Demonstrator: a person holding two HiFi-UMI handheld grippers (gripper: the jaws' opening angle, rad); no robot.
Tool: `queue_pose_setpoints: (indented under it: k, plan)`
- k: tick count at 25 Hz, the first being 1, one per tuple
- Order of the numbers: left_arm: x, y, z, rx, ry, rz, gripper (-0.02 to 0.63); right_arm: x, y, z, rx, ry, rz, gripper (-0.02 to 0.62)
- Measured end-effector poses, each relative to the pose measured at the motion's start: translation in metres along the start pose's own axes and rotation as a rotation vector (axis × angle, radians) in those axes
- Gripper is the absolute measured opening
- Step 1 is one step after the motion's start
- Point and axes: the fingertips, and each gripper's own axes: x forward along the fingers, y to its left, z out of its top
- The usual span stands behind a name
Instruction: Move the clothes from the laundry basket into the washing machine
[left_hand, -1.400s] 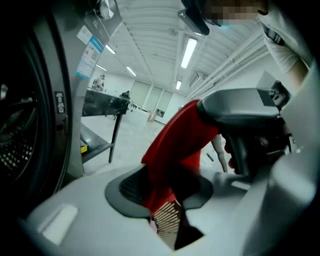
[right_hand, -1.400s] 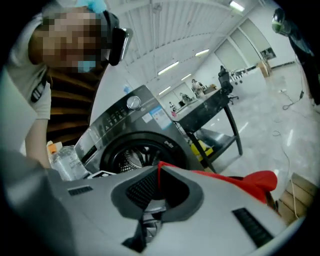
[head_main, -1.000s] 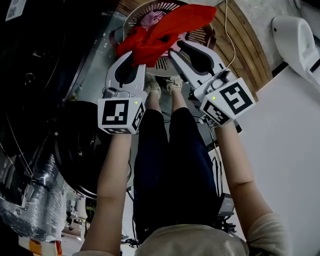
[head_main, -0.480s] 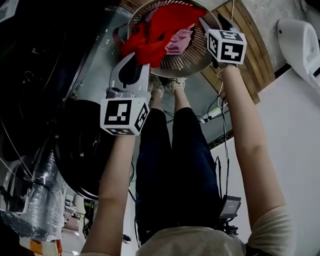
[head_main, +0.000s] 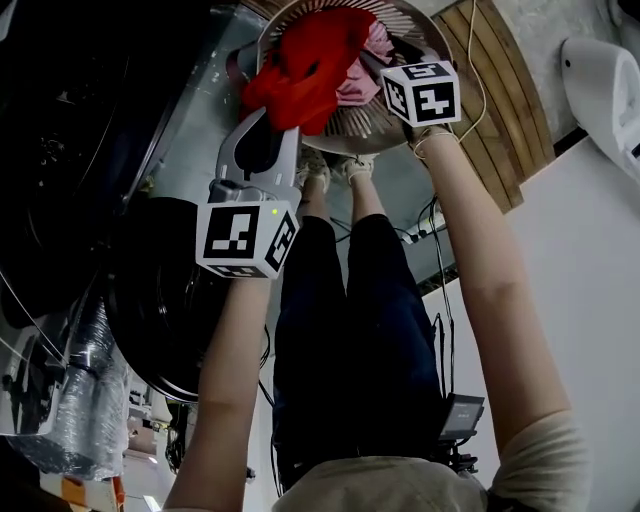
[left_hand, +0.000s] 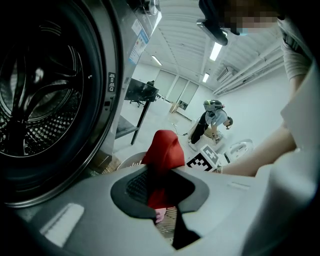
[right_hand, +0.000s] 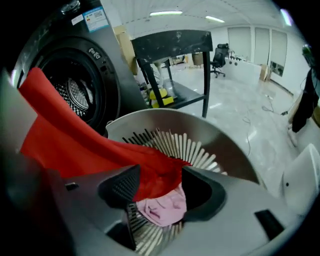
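Left gripper (left_hand: 162, 197) is clamping one red garment (left_hand: 162, 150) between its jaws | right gripper (right_hand: 157, 192), jaws having just been opening wide, is straddling red cloth and one pink garment (right_hand: 162, 210) | one laundry basket (right_hand: 200, 130) is sitting beyond the jaws.

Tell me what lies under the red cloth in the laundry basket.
A pink garment shows beneath the red cloth, resting on the basket slats. Anything deeper under the red cloth is covered.
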Motion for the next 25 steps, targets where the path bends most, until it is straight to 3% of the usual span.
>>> queue_pose_setpoints:
  k: [2, 7, 8, 10, 11, 16, 20, 21, 23, 25]
  plan:
    - [-0.007, -0.001, 0.001, -0.004, -0.002, 0.001, 0.057, 0.013, 0.018, -0.007, -0.006, 0.005, 0.05, 0.245]
    - [-0.021, -0.004, -0.003, -0.011, 0.012, -0.002, 0.057, 0.041, 0.072, -0.008, -0.166, 0.004, 0.22, 0.245]
    - [-0.021, -0.004, -0.004, -0.01, 0.015, -0.002, 0.057, 0.044, 0.081, -0.007, -0.176, -0.001, 0.258, 0.213]
    - [-0.022, -0.001, -0.006, -0.012, 0.017, 0.005, 0.057, 0.047, 0.094, -0.003, -0.179, -0.009, 0.323, 0.027]
    - [-0.023, 0.001, -0.007, -0.013, 0.013, 0.009, 0.057, 0.047, 0.098, -0.002, -0.178, -0.012, 0.345, 0.01]
    - [-0.022, 0.015, -0.008, -0.014, 0.004, 0.041, 0.057, 0.017, 0.103, 0.015, -0.149, -0.102, 0.405, 0.008]
    - [-0.03, 0.015, -0.003, -0.025, -0.016, 0.046, 0.057, 0.001, 0.088, 0.025, -0.211, -0.157, 0.324, 0.009]
    - [-0.032, 0.014, -0.002, -0.026, -0.017, 0.047, 0.057, 0.005, 0.084, 0.024, -0.209, -0.138, 0.321, 0.044]
    - [-0.039, 0.014, -0.001, -0.025, -0.015, 0.051, 0.057, 0.019, 0.081, 0.017, -0.223, -0.075, 0.336, 0.183]
    - [-0.047, 0.015, -0.002, -0.017, -0.007, 0.054, 0.057, 0.032, 0.083, 0.01, -0.331, -0.023, 0.334, 0.204]
